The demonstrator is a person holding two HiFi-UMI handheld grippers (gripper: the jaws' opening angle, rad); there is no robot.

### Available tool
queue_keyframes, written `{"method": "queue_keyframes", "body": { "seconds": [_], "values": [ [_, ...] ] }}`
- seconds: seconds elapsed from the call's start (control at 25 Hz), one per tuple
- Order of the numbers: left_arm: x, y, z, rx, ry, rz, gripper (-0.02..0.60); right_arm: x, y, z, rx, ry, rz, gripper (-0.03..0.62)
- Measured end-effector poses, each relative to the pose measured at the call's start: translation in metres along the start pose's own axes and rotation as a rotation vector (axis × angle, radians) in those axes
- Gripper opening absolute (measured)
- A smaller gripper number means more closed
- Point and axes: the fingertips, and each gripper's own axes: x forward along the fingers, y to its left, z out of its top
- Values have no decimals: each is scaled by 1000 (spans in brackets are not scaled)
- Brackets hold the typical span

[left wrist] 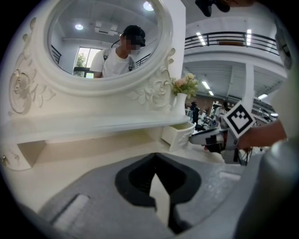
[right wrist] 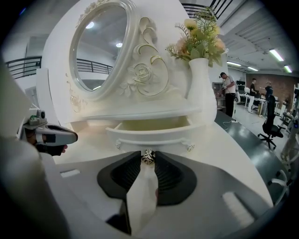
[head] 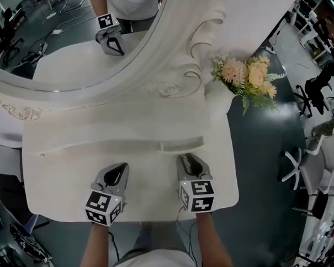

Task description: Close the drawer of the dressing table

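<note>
The white dressing table (head: 64,179) has a small drawer (right wrist: 149,135) under its shelf, pulled partly out; in the head view the drawer (head: 181,144) juts from the shelf's right part. My right gripper (right wrist: 149,160) is directly in front of it, with its jaws closed on the drawer's metal knob (right wrist: 148,156). From above, the right gripper (head: 186,158) touches the drawer front. My left gripper (head: 120,170) rests over the tabletop to the left, shut and holding nothing; in its own view the left gripper (left wrist: 155,158) has its tips together.
An oval mirror (head: 69,35) in an ornate frame stands at the back. A white vase of flowers (head: 247,77) sits at the table's right rear corner. Office chairs (head: 301,168) stand on the dark floor to the right.
</note>
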Motion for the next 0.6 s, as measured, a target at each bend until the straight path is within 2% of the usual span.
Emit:
{"method": "queue_keyframes", "body": {
  "seconds": [0.6],
  "values": [
    [16,14,11,-1,3,11,-2,36,-6,31,16,-36,11,91]
  ]
}}
